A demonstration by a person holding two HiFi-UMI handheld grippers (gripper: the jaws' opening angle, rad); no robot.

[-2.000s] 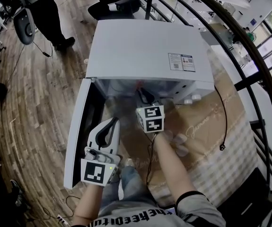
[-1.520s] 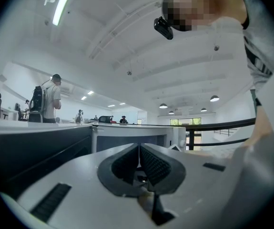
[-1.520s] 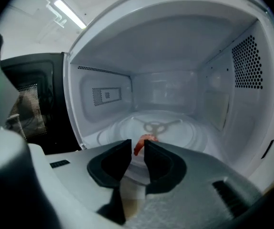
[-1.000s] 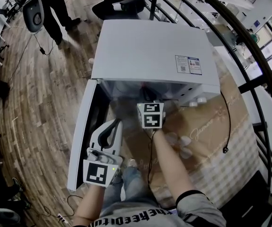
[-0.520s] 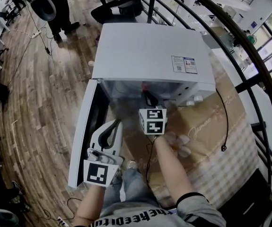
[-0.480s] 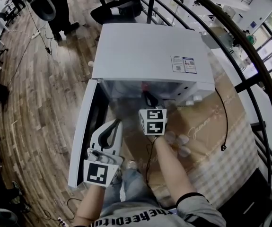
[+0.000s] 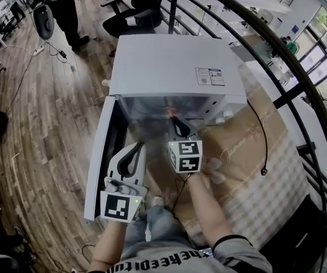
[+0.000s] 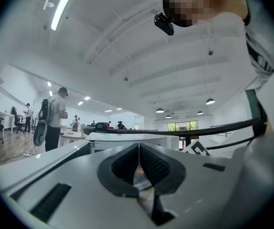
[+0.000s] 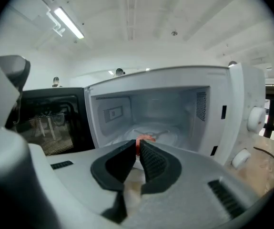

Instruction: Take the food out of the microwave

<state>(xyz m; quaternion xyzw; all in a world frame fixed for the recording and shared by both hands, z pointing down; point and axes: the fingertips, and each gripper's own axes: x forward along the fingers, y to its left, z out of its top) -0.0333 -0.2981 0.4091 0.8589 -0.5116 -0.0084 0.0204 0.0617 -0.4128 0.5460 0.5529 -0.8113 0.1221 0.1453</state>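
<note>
Microwave door [image 7: 102, 152] wide open — cable [image 7: 263, 169] alongside

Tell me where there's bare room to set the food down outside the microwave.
Barest: the tan cloth right of the microwave, between its knobs and the black cord. The microwave's flat top is bare too. Crowded: before the cavity, between the open door, left gripper and right gripper holding the food.

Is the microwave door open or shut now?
Open: the door stands out leftward, and the right gripper view looks into the cavity.
</note>
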